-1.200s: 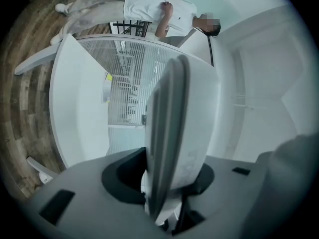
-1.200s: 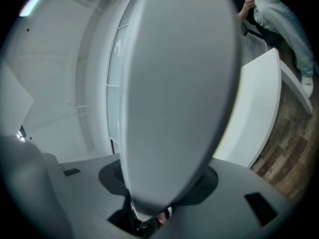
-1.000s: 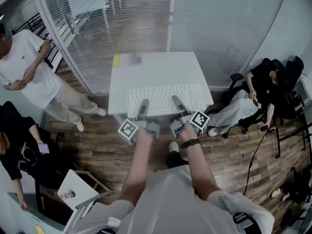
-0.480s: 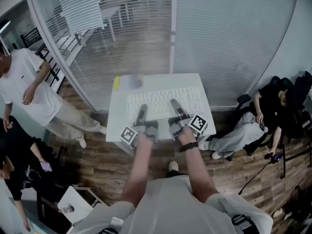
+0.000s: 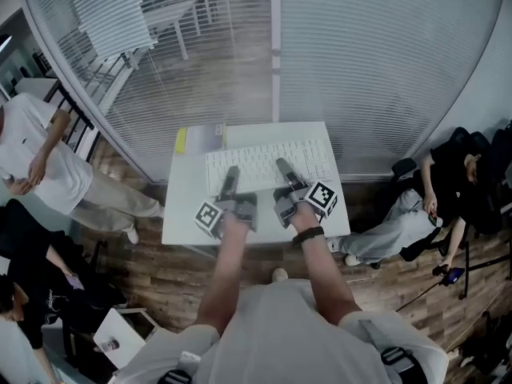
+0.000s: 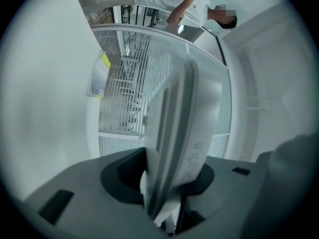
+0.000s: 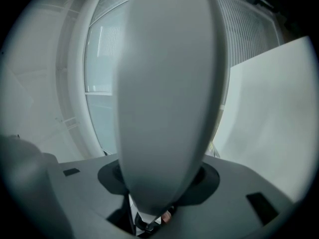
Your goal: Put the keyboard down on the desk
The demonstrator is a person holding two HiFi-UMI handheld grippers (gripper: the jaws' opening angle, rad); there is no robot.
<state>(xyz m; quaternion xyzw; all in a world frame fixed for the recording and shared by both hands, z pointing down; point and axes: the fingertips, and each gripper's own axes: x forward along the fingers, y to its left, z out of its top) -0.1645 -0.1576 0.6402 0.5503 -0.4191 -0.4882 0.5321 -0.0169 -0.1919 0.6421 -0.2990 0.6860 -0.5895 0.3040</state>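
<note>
- The keyboard [image 5: 268, 163] has shifted up-frame over the tabletop [image 5: 186, 210], away from its lower edge.
- Left claw [image 5: 231, 173] and right claw [image 5: 283, 167] each pinch the keyboard's lower edge.

A white plastic keyboard [image 5: 268, 163] is over the far right of the white square desk [image 5: 188, 214]. A grey flat pad [image 5: 204, 138] lies on its far left corner.

White keyboard [image 5: 268, 163]; white desk [image 5: 186, 206]; brown wood-plank floor [image 5: 160, 272]; grey pad [image 5: 205, 139], yellow edge.
</note>
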